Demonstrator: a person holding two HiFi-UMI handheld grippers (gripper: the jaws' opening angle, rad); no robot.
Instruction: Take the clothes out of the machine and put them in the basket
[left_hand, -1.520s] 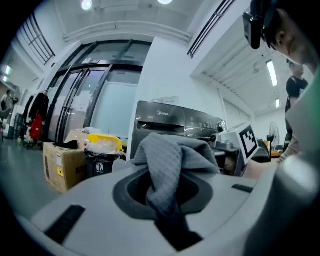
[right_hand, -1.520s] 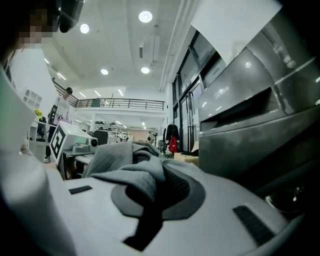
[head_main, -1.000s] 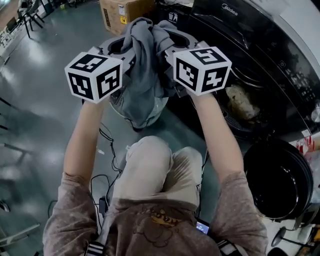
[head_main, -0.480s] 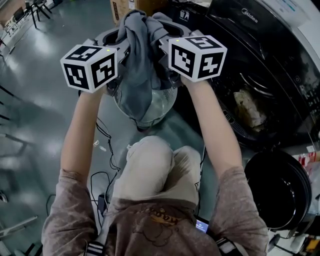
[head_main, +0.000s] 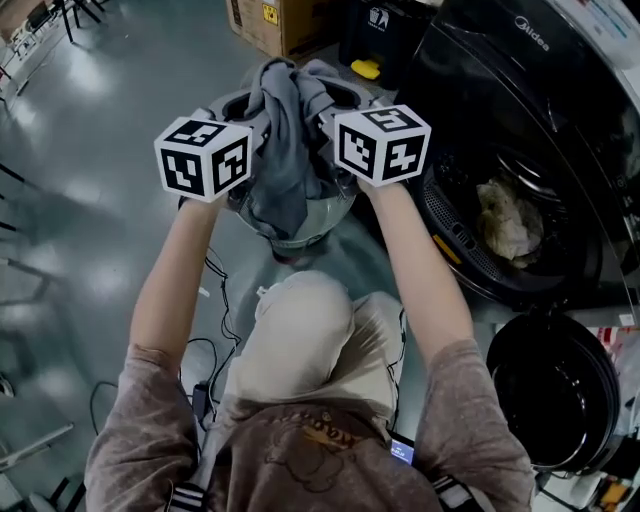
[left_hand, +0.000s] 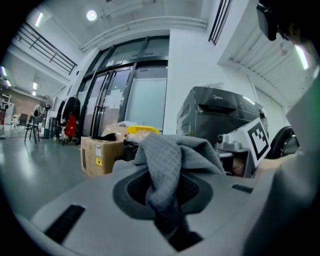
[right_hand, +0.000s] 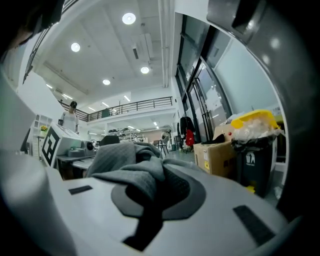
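A big workshop hall with a glossy grey floor (head_main: 90, 190), and a black front-loading washing machine (head_main: 560, 110) stands on the right with its round door (head_main: 555, 385) swung wide. Both tools are up in front of the person: the left tool (head_main: 243, 108) is clamped tight on a fold of the grey waffle-knit garment (head_main: 285, 160), and the right tool (head_main: 335, 100) is pinched shut on another bunch of it, just beside the first. The cloth hangs between them, its tail dipping into the round pale basket (head_main: 318, 228) right below. It looks soft, light and floppy, so it should slump wherever it's freed; bunched folds are the sure hold, since a single layer could slip. One pale crumpled piece of laundry (head_main: 508, 222) lies in the drum.
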